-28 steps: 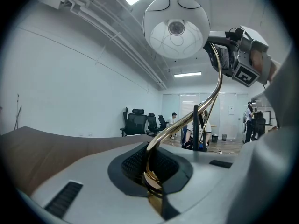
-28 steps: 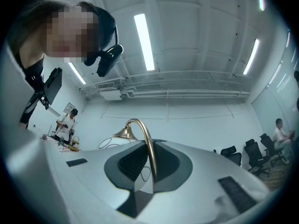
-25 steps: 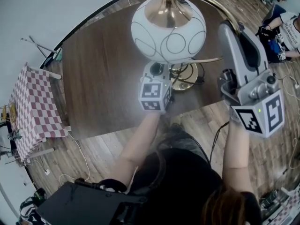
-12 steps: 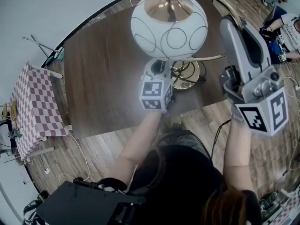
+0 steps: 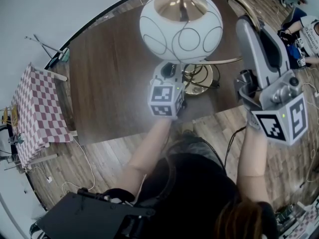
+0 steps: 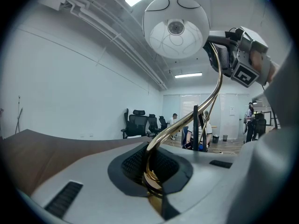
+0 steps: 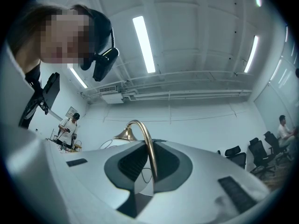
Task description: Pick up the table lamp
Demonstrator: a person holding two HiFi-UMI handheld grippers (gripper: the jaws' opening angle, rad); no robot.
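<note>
The dark wooden table (image 5: 109,83) carries the table lamp (image 5: 180,24). Over the last second its white globe shade (image 6: 175,24) has crept slightly up the head view, while the brass base (image 5: 202,79) has barely shifted. I judge the lift is only just starting, and I cannot tell whether the base has left the wood. The left gripper (image 6: 150,169) is clamped on the brass stem (image 6: 212,94) low down, and the right gripper (image 7: 152,171) pinches its arch higher up. No container shows.
</note>
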